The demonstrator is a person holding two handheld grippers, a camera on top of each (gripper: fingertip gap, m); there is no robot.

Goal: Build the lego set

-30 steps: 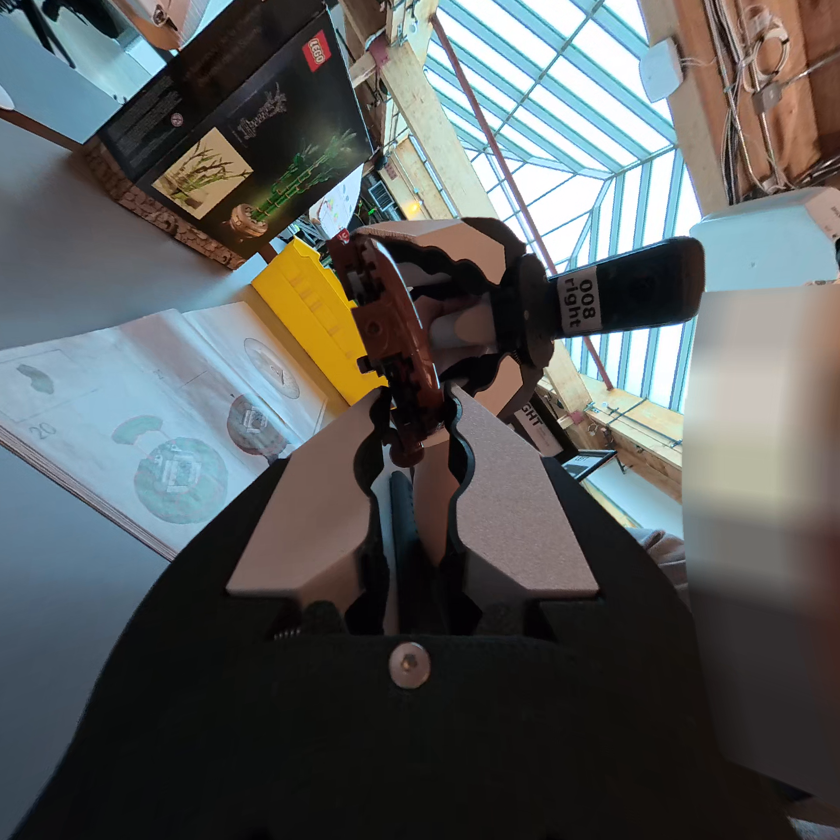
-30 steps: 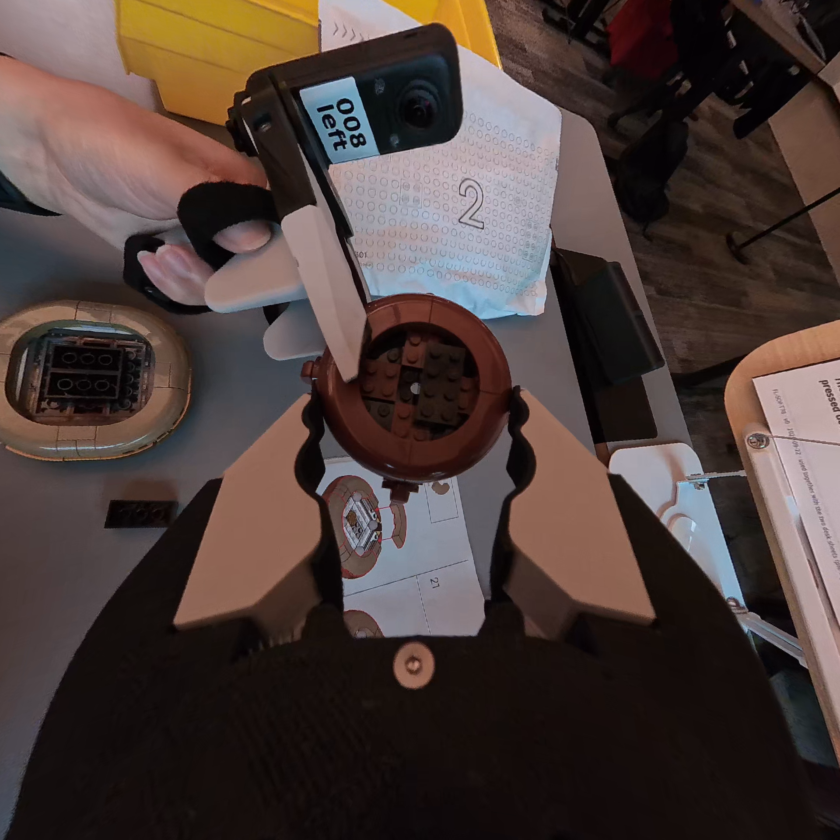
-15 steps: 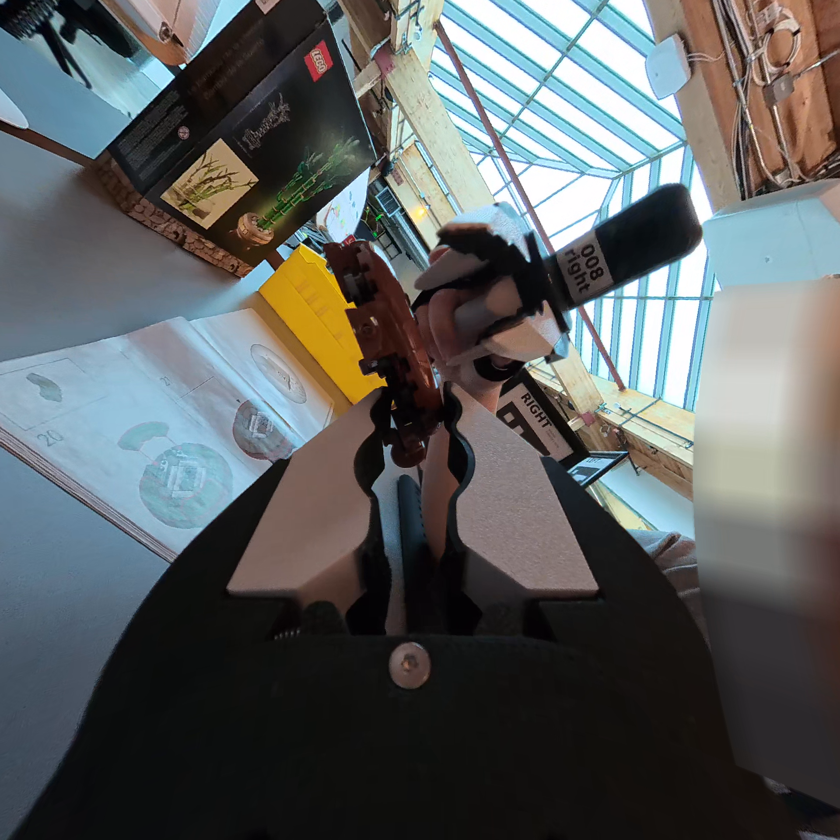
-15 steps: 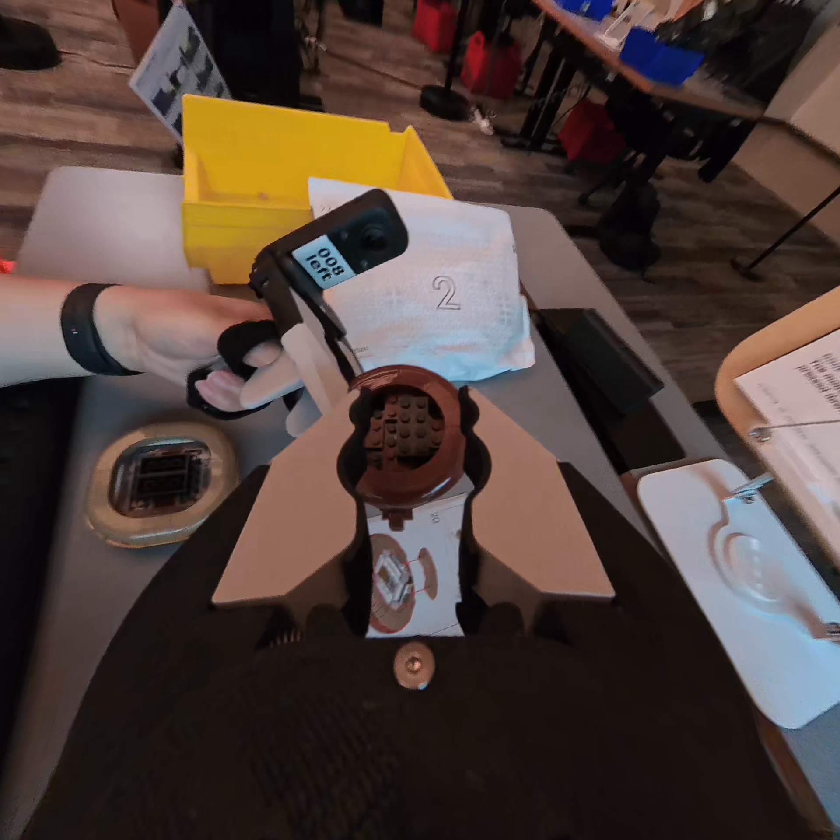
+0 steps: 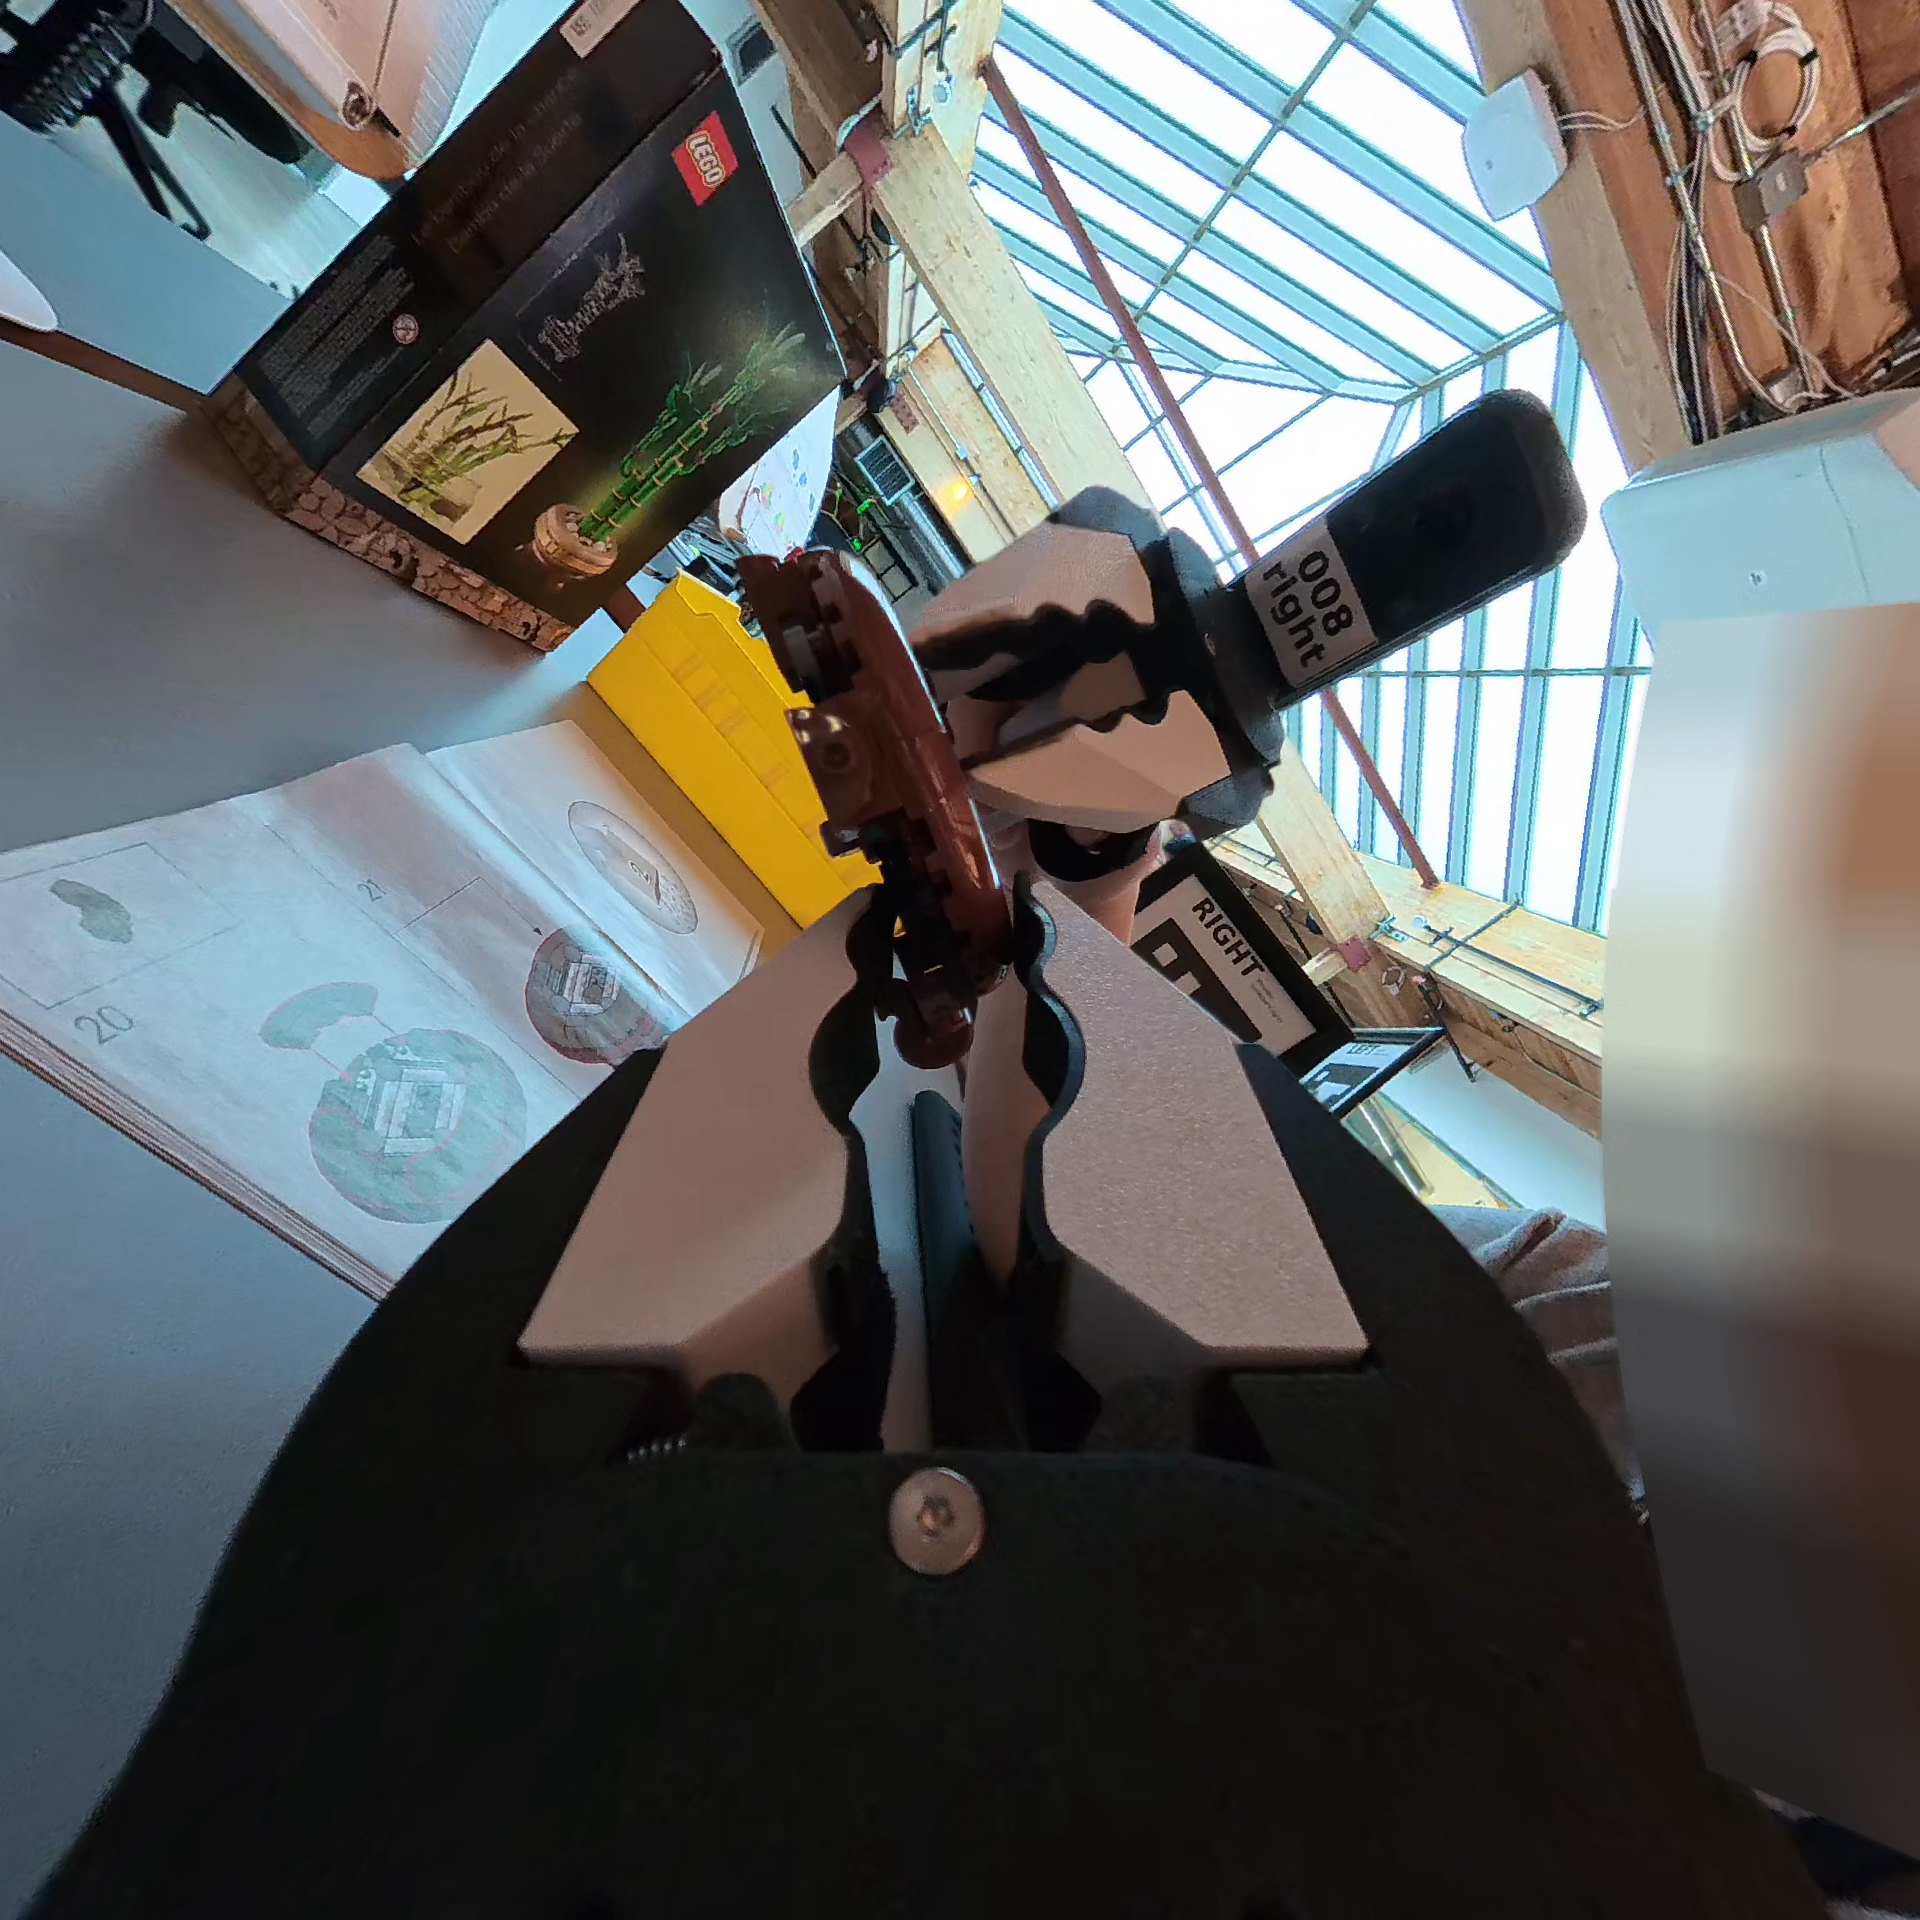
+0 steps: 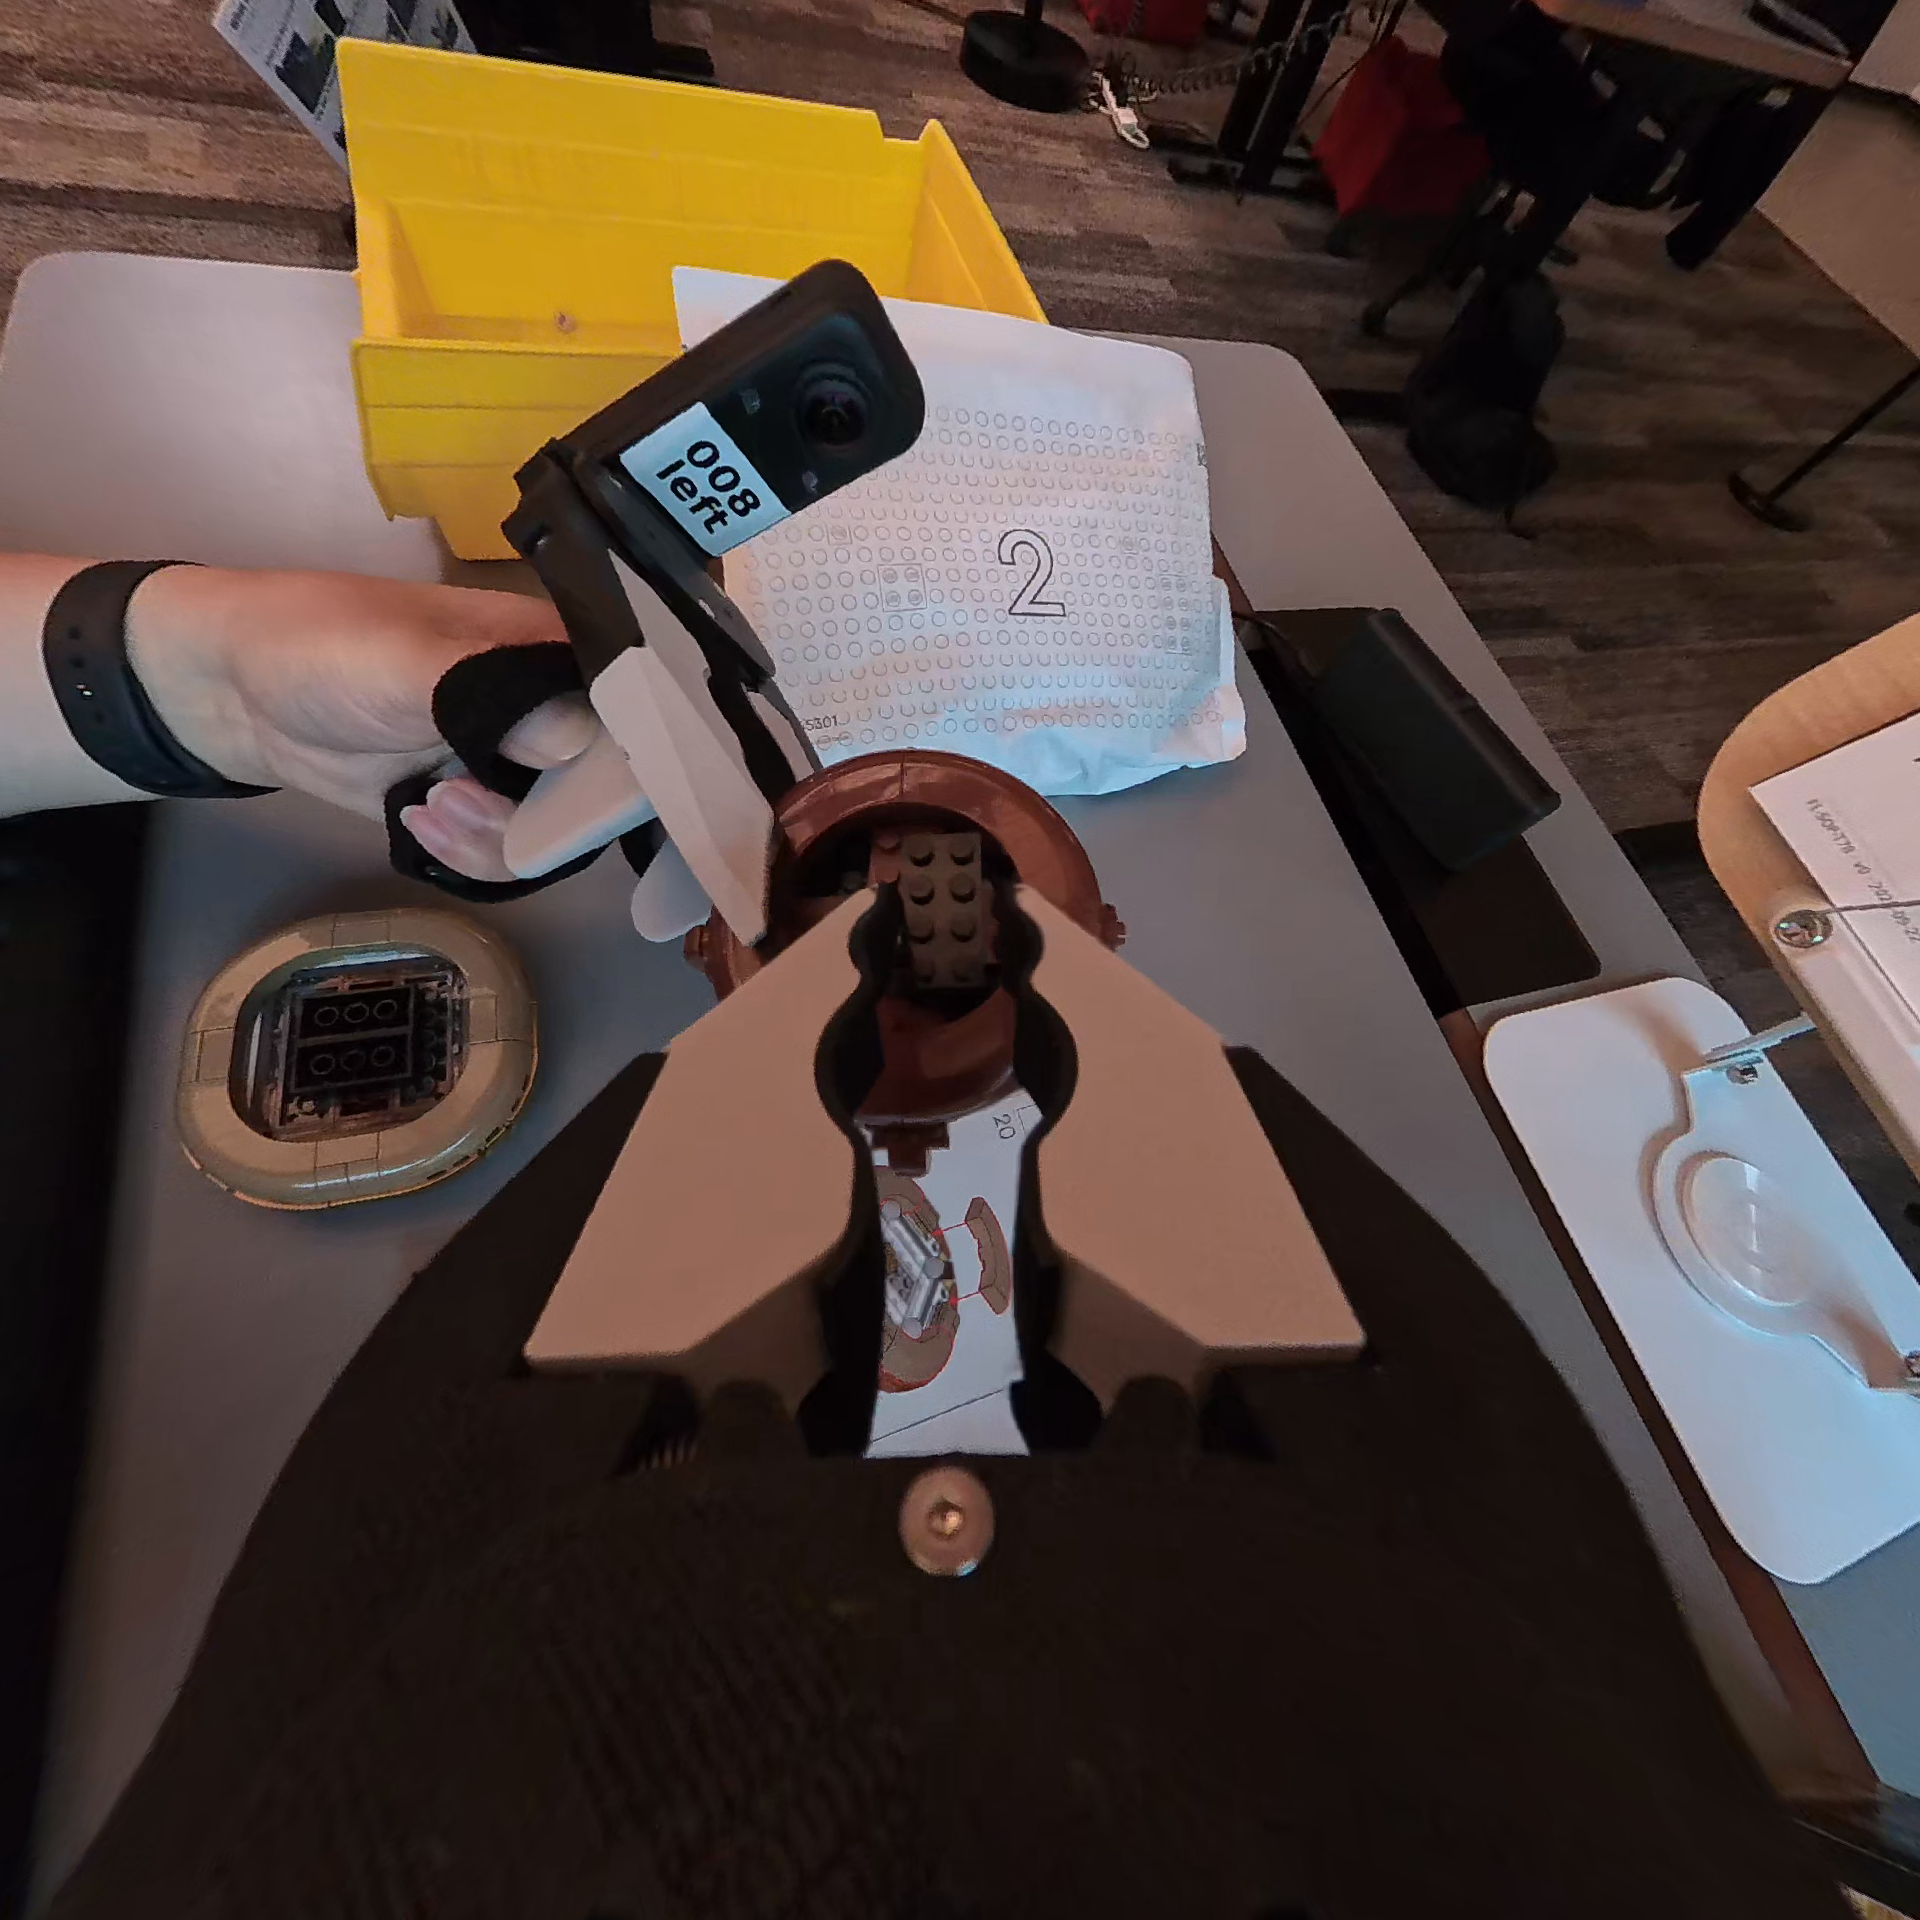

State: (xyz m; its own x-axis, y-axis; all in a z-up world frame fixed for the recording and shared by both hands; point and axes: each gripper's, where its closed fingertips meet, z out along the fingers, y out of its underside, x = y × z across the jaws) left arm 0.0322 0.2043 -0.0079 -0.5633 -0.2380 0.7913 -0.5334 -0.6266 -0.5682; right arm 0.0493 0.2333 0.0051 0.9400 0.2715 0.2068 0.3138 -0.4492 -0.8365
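A round brown lego assembly point(image 5: 883, 727) with dark studded bricks inside is held up above the table. My left gripper point(image 5: 940, 914) is shut on its rim, gripping it edge-on. In the right wrist view the assembly point(image 6: 1039, 831) faces me, and the left gripper point(image 6: 717, 904) holds its left edge. My right gripper point(image 6: 943, 899) has its fingers closed to a narrow gap on a dark brick point(image 6: 940, 935) at the assembly's middle. It also shows in the left wrist view point(image 5: 951, 707), with its tips against the assembly's face.
A tan oval ring base point(image 6: 358, 1049) with black bricks inside lies on the grey table at left. A yellow bin point(image 6: 623, 239) and a white numbered bag point(image 6: 997, 582) are behind. The open instruction booklet point(image 5: 312, 987) lies under the grippers. The set box point(image 5: 540, 343) stands behind. The grippers are tip to tip, or close to it.
My right gripper went from open around the brown assembly to closed at its middle. The left gripper kept its hold on the rim.
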